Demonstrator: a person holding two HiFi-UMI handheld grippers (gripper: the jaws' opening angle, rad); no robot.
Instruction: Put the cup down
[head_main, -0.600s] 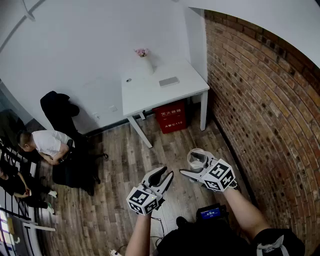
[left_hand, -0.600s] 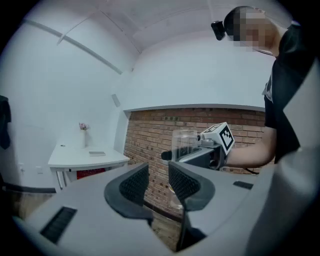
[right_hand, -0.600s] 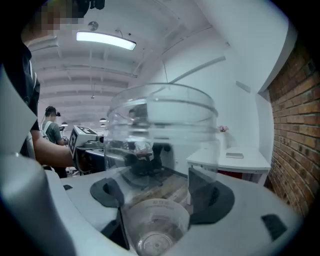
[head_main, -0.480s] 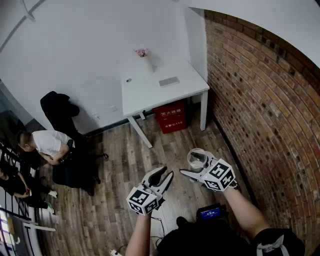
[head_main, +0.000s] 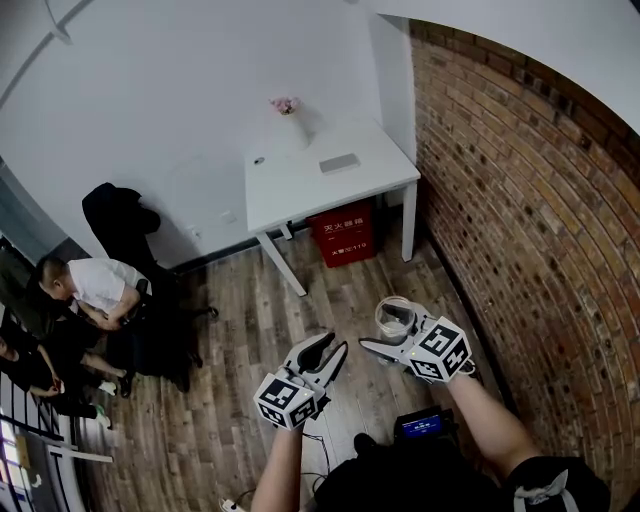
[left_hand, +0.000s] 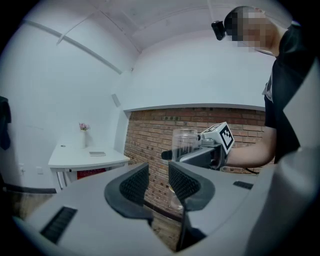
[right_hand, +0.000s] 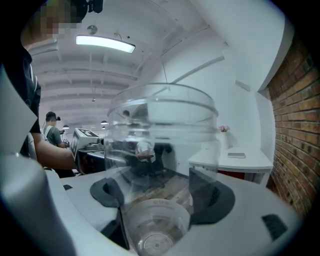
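Note:
A clear plastic cup (head_main: 395, 317) stands upright between the fingers of my right gripper (head_main: 383, 325), held in the air above the wooden floor. In the right gripper view the cup (right_hand: 162, 165) fills the middle, with both dark pads pressed on its lower wall, so the right gripper (right_hand: 162, 195) is shut on it. My left gripper (head_main: 333, 345) hangs just to the left of the cup and apart from it. Its jaws (left_hand: 159, 182) stand open with nothing between them. From the left gripper view the cup (left_hand: 185, 145) and the right gripper (left_hand: 200, 155) show ahead.
A white table (head_main: 300, 185) stands against the far wall with a vase of pink flowers (head_main: 288, 118) and a flat grey item (head_main: 339, 163). A red box (head_main: 345, 232) sits under it. A brick wall (head_main: 540, 220) runs along the right. People sit at the left (head_main: 95, 285).
Both grippers and the cup stay where they were. Only the seated people at the left have shifted a little.

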